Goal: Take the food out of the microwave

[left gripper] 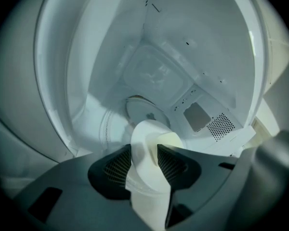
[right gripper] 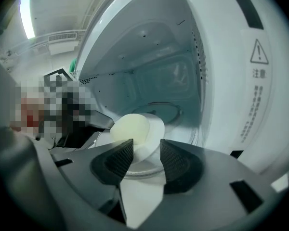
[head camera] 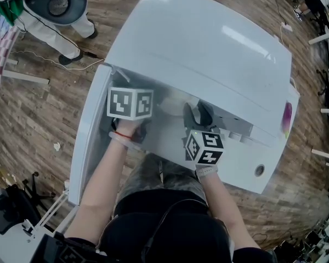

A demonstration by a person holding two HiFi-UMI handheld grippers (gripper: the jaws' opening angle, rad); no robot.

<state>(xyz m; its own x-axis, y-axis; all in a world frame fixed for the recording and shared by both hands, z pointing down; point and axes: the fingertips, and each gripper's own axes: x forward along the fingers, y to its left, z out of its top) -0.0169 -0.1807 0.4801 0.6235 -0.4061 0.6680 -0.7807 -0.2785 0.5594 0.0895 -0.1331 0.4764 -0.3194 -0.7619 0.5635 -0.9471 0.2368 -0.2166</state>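
A pale yellow round food (right gripper: 130, 129) sits on a white plate (right gripper: 155, 127) just above the glass turntable (right gripper: 166, 110) inside the open white microwave (head camera: 208, 48). My left gripper (left gripper: 144, 160) is shut on the plate's rim (left gripper: 147, 177), and the food (left gripper: 171, 141) shows just past its jaws. From the opposite side, my right gripper (right gripper: 143, 158) is shut on the plate's near rim. In the head view both grippers reach into the oven mouth, left (head camera: 130, 104) and right (head camera: 200, 119); the plate is hidden there.
The microwave door (head camera: 90, 141) hangs open at the left. Its control panel with a knob (head camera: 259, 170) is at the right. The cavity walls (left gripper: 111, 57) close in on both grippers. A person (head camera: 55, 4) stands on the wood floor at the upper left.
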